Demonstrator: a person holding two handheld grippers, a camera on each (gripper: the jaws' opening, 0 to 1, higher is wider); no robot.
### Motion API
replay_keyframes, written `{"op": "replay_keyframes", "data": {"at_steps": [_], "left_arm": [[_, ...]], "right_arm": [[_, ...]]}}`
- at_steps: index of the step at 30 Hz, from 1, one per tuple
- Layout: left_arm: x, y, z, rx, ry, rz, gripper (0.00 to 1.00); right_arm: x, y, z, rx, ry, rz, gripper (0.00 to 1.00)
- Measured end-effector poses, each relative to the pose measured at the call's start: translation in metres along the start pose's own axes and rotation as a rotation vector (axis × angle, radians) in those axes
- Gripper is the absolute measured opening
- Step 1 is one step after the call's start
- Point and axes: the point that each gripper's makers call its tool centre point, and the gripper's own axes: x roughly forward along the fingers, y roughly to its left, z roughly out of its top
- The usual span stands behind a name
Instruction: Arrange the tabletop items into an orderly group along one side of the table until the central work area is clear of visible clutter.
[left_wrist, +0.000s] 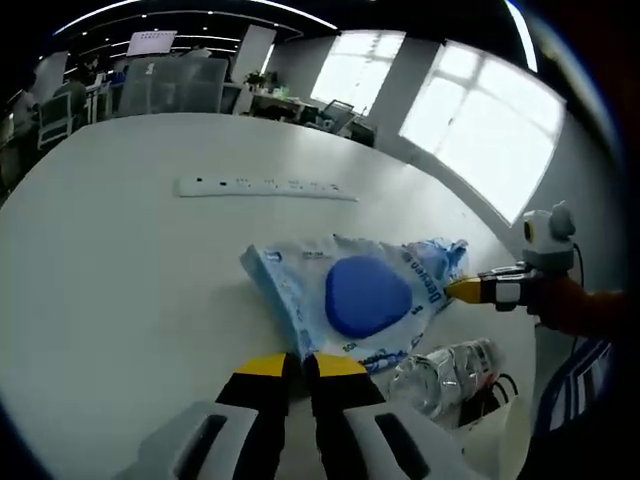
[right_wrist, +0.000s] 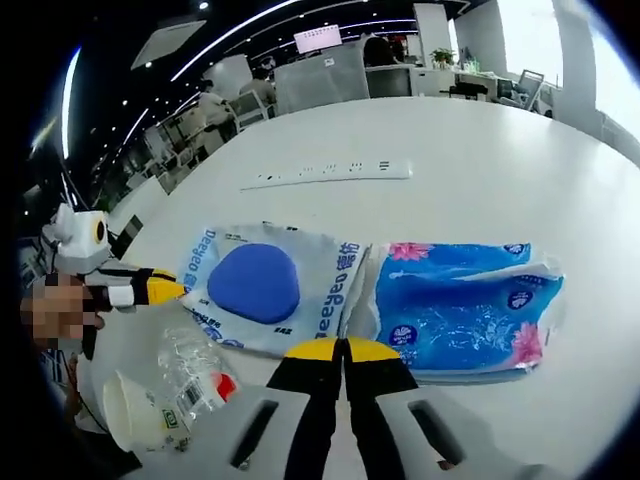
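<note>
Both tongs (left_wrist: 298, 362) (right_wrist: 343, 347) apparently pinch the tissue pack (right_wrist: 265, 285).

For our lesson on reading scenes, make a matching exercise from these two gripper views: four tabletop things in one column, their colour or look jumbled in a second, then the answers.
Things:
1. power strip
2. tissue pack with the oval patch
3. flowered tissue pack
4. plastic bottle

Looks:
A. clear and crumpled
B. bright blue with pink flowers
C. long, white, flat
D. pale wrapper, dark blue oval

Pairs: 1-C, 2-D, 3-B, 4-A
</note>
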Motion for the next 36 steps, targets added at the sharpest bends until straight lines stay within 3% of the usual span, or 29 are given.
{"op": "replay_keyframes", "data": {"at_steps": [5, 16, 26, 36], "left_arm": [[-0.003, 0.001, 0.003, 0.027, -0.010, 0.005, 0.15], [-0.017, -0.001, 0.010, 0.050, -0.033, 0.019, 0.23], [-0.039, -0.019, 0.017, 0.063, -0.073, 0.000, 0.33], [-0.067, -0.034, 0.007, 0.087, -0.081, 0.020, 0.48]], "right_arm": [[-0.002, 0.002, 0.002, -0.008, -0.010, -0.006, 0.00], [-0.014, 0.010, 0.006, -0.014, -0.046, 0.006, 0.06], [-0.039, 0.019, 0.008, -0.016, -0.098, 0.034, 0.24], [-0.066, 0.024, 0.006, -0.040, -0.164, 0.047, 0.43]]}}
